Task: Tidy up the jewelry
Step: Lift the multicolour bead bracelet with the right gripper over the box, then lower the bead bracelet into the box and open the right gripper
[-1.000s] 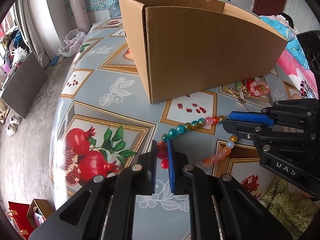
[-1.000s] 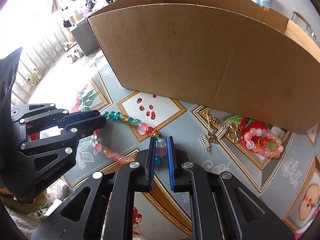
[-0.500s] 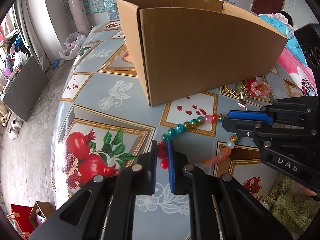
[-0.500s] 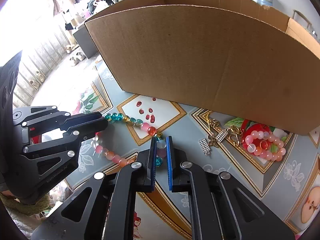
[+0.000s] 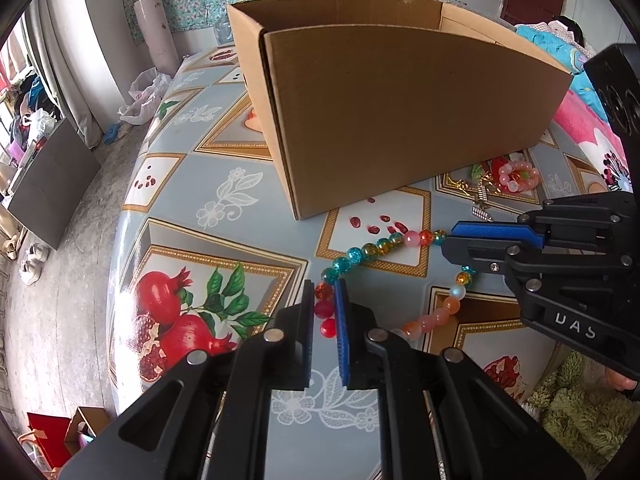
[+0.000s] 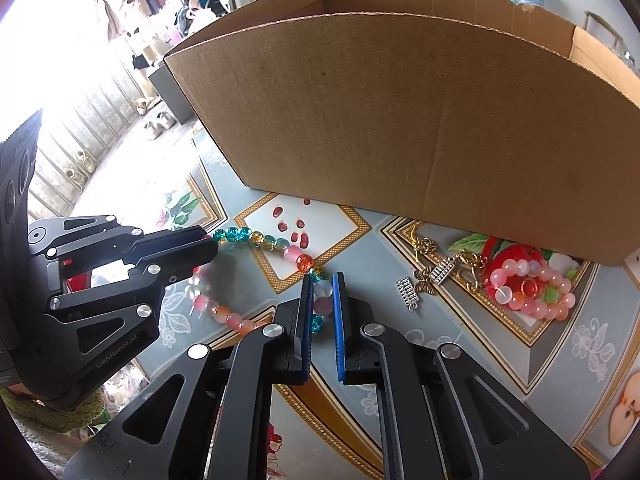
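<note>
Risk: I am gripping the multicoloured glass-bead strand (image 5: pixel 384 242) with both grippers, stretched between them.
Left gripper (image 5: pixel 325 308) and right gripper (image 6: pixel 323 300) are each pinching beads narrowly; pulling apart is probably straining the cord, and round beads could slip before reaching the brown cardboard box (image 5: pixel 400 108).

1. The left wrist view looks steeply down, close over the table (image 5: pixel 224 184), facing the cardboard box (image 5: pixel 400 120) from its left corner.
2. The right wrist view faces the box's long front wall, equally close.
3. Both share the box and the bead string (image 5: pixel 376 246) before it.

A tall brown cardboard box (image 6: pixel 400 120) walled off the far side, leaving a narrow table strip cluttered by small metal charms (image 6: pixel 424 280) and a pink bead bracelet (image 6: pixel 528 288).
</note>
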A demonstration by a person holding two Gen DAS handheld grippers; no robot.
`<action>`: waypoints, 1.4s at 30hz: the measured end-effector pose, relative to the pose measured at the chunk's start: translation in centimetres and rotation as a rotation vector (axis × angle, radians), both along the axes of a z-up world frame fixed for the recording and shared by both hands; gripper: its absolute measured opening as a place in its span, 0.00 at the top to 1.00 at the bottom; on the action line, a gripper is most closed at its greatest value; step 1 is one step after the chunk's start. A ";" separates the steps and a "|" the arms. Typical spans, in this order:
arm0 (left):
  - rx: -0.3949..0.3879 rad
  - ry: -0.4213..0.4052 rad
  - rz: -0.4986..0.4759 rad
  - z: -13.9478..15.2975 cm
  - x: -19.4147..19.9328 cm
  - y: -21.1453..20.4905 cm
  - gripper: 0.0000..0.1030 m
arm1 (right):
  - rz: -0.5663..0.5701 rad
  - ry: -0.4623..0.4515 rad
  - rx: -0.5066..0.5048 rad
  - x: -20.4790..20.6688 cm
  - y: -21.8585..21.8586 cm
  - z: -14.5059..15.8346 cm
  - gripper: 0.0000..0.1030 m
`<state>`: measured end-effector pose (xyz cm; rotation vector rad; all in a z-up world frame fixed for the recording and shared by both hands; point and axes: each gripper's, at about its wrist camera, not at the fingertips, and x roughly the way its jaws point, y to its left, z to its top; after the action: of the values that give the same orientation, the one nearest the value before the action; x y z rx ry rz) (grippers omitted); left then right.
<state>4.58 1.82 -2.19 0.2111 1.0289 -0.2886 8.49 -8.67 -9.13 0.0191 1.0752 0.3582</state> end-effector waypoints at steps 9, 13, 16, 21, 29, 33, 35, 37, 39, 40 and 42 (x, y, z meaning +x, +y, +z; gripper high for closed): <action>0.005 -0.014 -0.008 0.3 0.0 -0.4 0.91 | -0.007 -0.019 0.007 -0.4 -0.8 0.5 0.93; 0.003 -0.039 -0.008 1.1 -0.4 -0.6 0.91 | -0.008 -0.036 0.009 -1.0 -1.3 1.0 0.93; 0.001 -0.066 -0.010 2.0 -1.0 -0.8 0.91 | -0.011 -0.061 0.009 -1.5 -1.6 1.5 0.93; -0.019 -0.137 -0.023 5.1 -2.4 -1.2 0.91 | -0.017 -0.121 0.030 -2.9 -2.3 3.5 0.93; -0.074 -0.365 -0.109 14.3 -3.5 -2.8 0.91 | -0.003 -0.342 0.099 -5.1 -5.3 11.5 0.93; -0.097 -0.483 -0.158 18.3 -1.9 -3.8 0.91 | 0.011 -0.444 0.121 -3.7 -7.5 15.9 0.93; -0.104 -0.517 -0.181 19.6 -0.2 -4.3 0.91 | 0.021 -0.459 0.126 -1.9 -8.3 17.1 0.93; -0.082 -0.532 -0.191 20.0 2.1 -4.9 0.91 | 0.034 -0.441 0.138 0.8 -8.9 17.6 0.93; -0.074 -0.501 -0.204 19.6 4.8 -5.1 0.91 | 0.046 -0.366 0.158 4.7 -9.6 17.1 0.93; -0.071 -0.466 -0.203 19.1 6.8 -5.1 0.91 | 0.055 -0.321 0.175 6.1 -9.7 16.6 0.93; -0.058 -0.376 -0.203 17.5 10.2 -5.3 0.91 | 0.065 -0.178 0.213 10.3 -9.8 14.7 0.93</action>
<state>14.80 -3.46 15.36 0.3054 0.6264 -0.4432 18.83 -18.43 5.54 0.1404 0.8596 0.5223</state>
